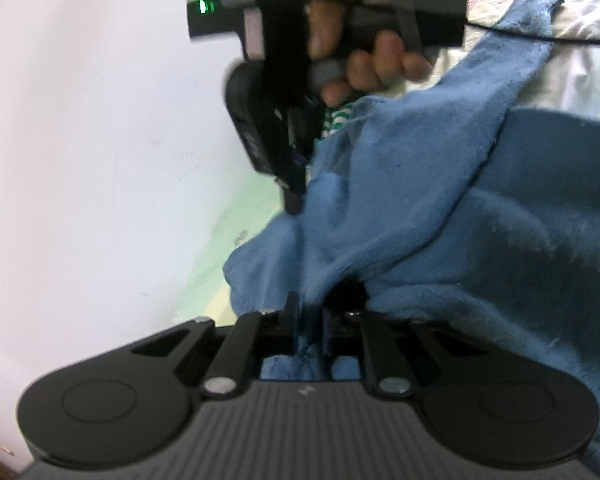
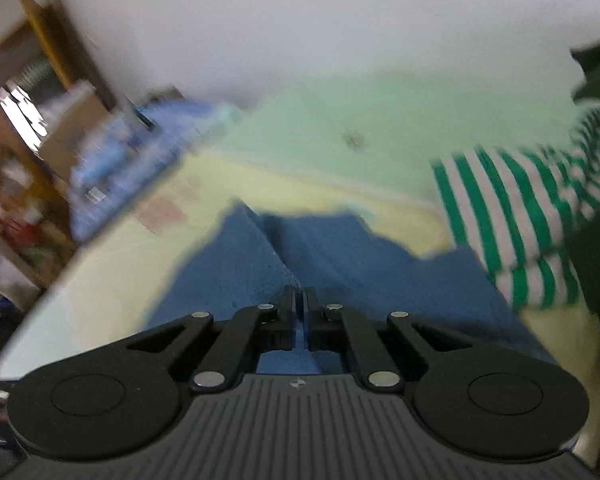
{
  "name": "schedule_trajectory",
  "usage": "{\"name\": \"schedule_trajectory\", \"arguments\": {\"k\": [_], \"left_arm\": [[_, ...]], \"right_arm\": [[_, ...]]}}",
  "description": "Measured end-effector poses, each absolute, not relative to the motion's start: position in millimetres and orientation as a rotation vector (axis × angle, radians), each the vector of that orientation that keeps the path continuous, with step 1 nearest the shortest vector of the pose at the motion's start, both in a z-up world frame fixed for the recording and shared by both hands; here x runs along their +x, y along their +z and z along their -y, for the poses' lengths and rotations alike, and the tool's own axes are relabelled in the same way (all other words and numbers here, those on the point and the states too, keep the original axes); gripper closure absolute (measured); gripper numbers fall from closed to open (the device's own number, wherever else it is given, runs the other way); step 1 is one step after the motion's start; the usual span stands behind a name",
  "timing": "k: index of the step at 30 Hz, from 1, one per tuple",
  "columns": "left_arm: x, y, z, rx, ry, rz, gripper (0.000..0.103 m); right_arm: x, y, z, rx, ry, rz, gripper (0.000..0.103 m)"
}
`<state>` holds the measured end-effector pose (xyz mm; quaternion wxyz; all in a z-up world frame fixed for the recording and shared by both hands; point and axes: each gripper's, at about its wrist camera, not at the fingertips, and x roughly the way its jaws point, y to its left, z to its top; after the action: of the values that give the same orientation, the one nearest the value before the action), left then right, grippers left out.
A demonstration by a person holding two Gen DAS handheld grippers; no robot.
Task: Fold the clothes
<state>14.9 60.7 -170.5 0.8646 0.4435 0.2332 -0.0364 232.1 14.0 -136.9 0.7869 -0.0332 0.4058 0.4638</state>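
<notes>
Only the right view shows a striped garment (image 2: 512, 216).

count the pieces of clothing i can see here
2: a blue garment pinched by both grippers, and a green-and-white striped garment lying beside it to the right. Others may be hidden.

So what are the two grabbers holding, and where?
Both hold the blue cloth. The left gripper pinches a bunched fold; the right gripper pinches a raised ridge at its edge.
</notes>
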Motion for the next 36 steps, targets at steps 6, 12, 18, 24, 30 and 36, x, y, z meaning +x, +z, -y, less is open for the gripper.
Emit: {"name": "schedule_trajectory", "arguments": {"k": [6,12,18,24,30,36], "left_arm": [[13,-162,-63,0.885,-0.105,-0.504,0.089],[9,-169,-58,0.906,-0.099,-0.496,0.091],[6,-177,-57,0.94,-0.108,-0.507,0.092],[5,-178,-62,0.927,-0.126,-0.513,0.092],[3,-181,-58,0.953,-0.123,-0.514,0.096],[-3,-180,-59,0.938,-0.114,-0.509,0.097]], "right_arm": [[221,-134,-12,-0.129,0.926,-0.853,0.101],[212,-129,3,-0.095,0.864,-0.835,0.102],[205,-153,7,-0.127,0.81,-0.853,0.103],[207,-109,7,0.071,0.903,-0.773,0.089],[214,-118,-87,-0.127,0.964,-0.72,0.054],[234,-151,-93,-0.049,0.937,-0.862,0.091]]}}
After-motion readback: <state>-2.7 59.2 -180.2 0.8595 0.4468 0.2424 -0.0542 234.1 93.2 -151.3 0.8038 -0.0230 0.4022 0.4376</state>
